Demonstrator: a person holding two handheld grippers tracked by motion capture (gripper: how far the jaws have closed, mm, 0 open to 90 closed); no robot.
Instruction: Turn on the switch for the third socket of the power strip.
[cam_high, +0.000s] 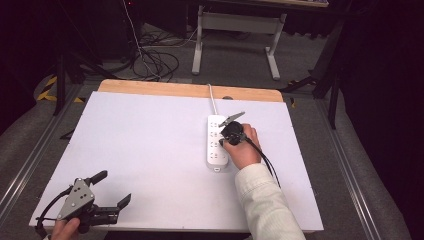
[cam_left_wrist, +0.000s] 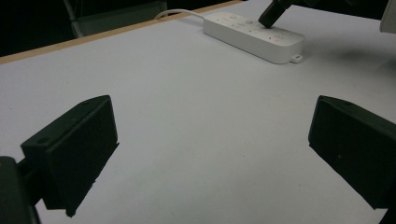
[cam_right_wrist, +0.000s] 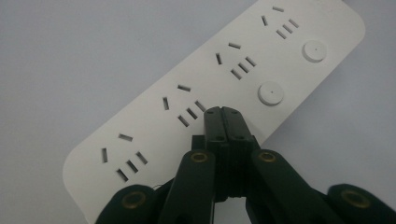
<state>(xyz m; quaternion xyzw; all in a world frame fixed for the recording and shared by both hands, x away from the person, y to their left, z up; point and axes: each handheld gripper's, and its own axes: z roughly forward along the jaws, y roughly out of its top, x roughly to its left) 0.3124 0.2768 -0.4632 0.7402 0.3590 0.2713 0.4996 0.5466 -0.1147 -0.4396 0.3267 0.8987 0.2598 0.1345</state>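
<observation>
Pressed together and empty, the right gripper (cam_right_wrist: 222, 112) is bearing down with its closed tips on the white power strip (cam_high: 216, 142), which is lying right of centre on the tabletop (cam_high: 150, 150) with its cord (cam_high: 212, 97) running off the far edge. The tips are sitting beside a row of socket slots, near one of the round buttons (cam_right_wrist: 271, 93) (whether they are actually touching the plastic is hard to say). A sideways push could be skidding the light strip across the smooth surface, or the tips could be slipping into a slot. The left gripper (cam_high: 111, 199), jaws spread wide with nothing between them, is waiting at the near left corner, close to the edge, so a careless move there risks dropping off it. Plenty of bare room is lying between the two.
</observation>
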